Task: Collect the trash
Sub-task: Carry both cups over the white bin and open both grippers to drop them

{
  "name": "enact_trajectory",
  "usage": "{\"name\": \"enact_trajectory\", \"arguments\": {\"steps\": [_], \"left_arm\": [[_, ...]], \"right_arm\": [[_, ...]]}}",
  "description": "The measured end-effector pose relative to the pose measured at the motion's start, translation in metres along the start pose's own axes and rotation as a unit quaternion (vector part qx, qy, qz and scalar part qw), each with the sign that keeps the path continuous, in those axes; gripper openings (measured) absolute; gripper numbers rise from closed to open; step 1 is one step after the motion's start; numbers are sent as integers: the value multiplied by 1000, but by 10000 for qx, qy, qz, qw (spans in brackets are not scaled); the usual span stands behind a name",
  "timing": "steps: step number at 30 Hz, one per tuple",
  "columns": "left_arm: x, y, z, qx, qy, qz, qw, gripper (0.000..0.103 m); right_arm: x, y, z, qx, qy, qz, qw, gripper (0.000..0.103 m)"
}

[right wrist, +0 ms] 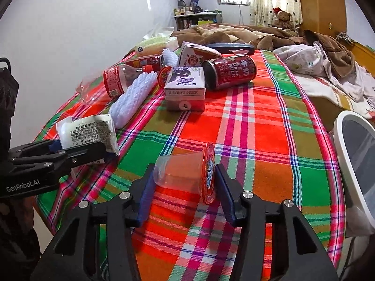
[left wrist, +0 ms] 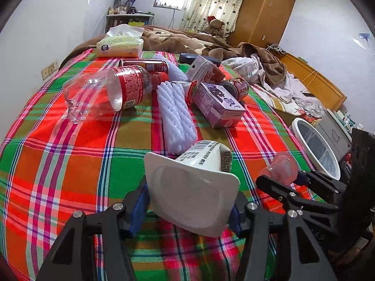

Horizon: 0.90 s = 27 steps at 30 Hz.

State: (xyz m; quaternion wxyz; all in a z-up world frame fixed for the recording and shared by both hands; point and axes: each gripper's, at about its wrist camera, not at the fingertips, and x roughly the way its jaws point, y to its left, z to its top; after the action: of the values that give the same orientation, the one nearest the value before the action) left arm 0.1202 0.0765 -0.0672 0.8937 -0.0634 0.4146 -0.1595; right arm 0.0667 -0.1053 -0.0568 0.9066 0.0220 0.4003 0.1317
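1. We have the left gripper (left wrist: 191, 207) closed on the white yogurt cup (left wrist: 194, 185), its blue pads on either side of the wide rim, the cup lying tipped with its printed body pointing away from us.
2. The right gripper (right wrist: 185, 187) brackets the clear jelly cup (right wrist: 185, 173), which lies on its side on the plaid cloth (right wrist: 269, 145) with the red foil lid facing right; the lid sits against the right pad and the cup's base is at the left pad, so we read this as a grip just taken, though how firmly it bites we cannot tell.
3. To do this well, we should squeeze only enough to hold: both cups are thin plastic and would likely buckle or pop out under a hard pinch.
4. We lift each cup straight off the cloth before swinging, so the rims do not drag the fabric.
5. The white bin (right wrist: 351, 159) stands at the near right edge of the bed; we carry the right cup there first, keeping the two grippers apart.
6. The far pile, including the clear bottle (left wrist: 103, 93), foam netting (left wrist: 175, 114), purple carton (left wrist: 218, 103) and red can (right wrist: 229, 72), waits for later trips
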Motion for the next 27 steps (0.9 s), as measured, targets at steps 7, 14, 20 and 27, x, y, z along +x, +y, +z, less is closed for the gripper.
{"name": "enact_trajectory", "arguments": {"steps": [7, 14, 20, 27], "left_arm": [[-12, -3, 2, -28, -153, 54, 9999, 57], [-28, -16, 9, 117, -332, 76, 9994, 57], [-38, -37, 15, 261, -430, 10, 9987, 57], [-44, -72, 25, 540, -566, -166, 9968, 57]], "right_arm": [[-5, -7, 4, 95, -113, 27, 9999, 51], [-18, -14, 10, 138, -296, 34, 9995, 51], [-32, -23, 14, 131, -497, -77, 9986, 51], [-54, -44, 19, 153, -807, -368, 9959, 51]]}}
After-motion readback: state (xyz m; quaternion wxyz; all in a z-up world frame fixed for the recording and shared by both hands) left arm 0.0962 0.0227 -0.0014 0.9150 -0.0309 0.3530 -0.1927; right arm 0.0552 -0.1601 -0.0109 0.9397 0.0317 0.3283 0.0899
